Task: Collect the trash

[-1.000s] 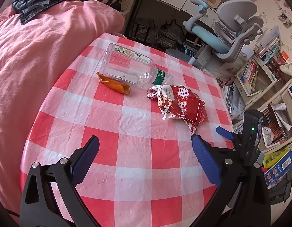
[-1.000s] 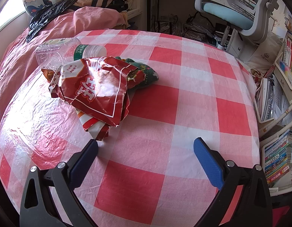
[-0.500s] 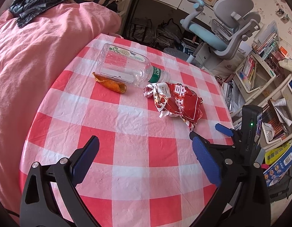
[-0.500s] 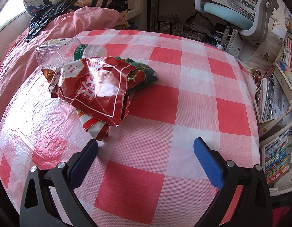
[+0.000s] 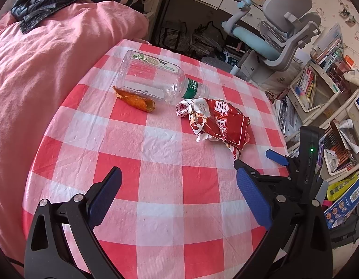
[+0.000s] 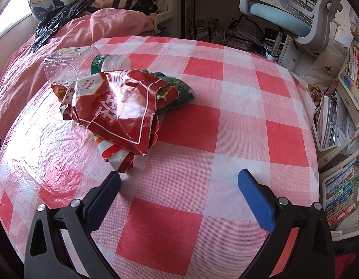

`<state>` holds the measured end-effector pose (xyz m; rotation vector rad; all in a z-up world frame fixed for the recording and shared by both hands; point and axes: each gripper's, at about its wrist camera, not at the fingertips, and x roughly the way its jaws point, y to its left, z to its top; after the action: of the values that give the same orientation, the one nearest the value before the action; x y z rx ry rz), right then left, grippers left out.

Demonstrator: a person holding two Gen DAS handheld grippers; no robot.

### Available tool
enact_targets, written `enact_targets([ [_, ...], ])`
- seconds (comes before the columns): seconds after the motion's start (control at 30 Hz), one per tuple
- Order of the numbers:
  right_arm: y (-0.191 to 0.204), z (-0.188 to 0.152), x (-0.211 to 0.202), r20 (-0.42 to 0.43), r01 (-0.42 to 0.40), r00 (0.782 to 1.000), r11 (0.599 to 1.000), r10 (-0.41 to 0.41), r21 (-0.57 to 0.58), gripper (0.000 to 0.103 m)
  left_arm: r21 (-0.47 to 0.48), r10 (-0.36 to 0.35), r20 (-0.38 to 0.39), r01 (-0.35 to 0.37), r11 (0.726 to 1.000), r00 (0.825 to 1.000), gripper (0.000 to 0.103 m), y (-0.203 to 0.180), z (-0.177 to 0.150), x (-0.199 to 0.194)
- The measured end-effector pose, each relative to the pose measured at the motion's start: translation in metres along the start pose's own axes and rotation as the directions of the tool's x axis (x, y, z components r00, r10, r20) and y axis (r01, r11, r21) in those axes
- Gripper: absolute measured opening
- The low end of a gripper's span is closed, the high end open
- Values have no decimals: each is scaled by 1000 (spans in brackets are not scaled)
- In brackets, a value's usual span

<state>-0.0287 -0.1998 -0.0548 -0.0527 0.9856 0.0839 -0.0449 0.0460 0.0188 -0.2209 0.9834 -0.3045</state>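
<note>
Both grippers stand wide and empty above the checked worktop [image 5: 160, 153]. The left gripper [image 5: 179, 181] hangs well short of the trash. The right gripper [image 6: 179, 181] sits low, its left fingertip [image 6: 113, 181] just beside the crumpled red wrapper [image 6: 119, 111]; a clear bottle [image 5: 153, 79] and orange peel [image 5: 135, 98] lie beyond.

Bottle [image 5: 153, 79] on its side at far left of tabletop [image 5: 160, 186], neck toward right. Peel [image 5: 134, 98] just beside bottle, near side. Snack wrapper [image 5: 222, 122] right of bottle neck, lying over a second bag [image 6: 179, 90]. Bed [image 5: 40, 69] left of tabletop. Chair [image 5: 279, 30] far right, beyond tabletop. Bookshelves [image 5: 318, 81] right.
</note>
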Motion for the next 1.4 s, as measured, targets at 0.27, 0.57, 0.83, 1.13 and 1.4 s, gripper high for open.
enact_targets([
  [0.27, 0, 0, 0, 0, 0, 1000, 1000, 0, 0, 96, -2, -1, -1, 1, 1000, 1000, 95, 1, 0, 0],
  [0.57, 0, 0, 0, 0, 0, 1000, 1000, 0, 0, 96, -12, -11, -8, 11, 1000, 1000, 95, 1, -2, 3],
  [0.83, 0, 0, 0, 0, 0, 1000, 1000, 0, 0, 96, -17, -9, -9, 9, 1000, 1000, 95, 1, -3, 4],
  [1.13, -1, 0, 0, 0, 0, 1000, 1000, 0, -1, 96, -17, -8, -13, 8, 1000, 1000, 95, 0, -3, 5],
  [1.4, -1, 0, 0, 0, 0, 1000, 1000, 0, -1, 96, -16, -8, -13, 8, 1000, 1000, 95, 0, -3, 6],
])
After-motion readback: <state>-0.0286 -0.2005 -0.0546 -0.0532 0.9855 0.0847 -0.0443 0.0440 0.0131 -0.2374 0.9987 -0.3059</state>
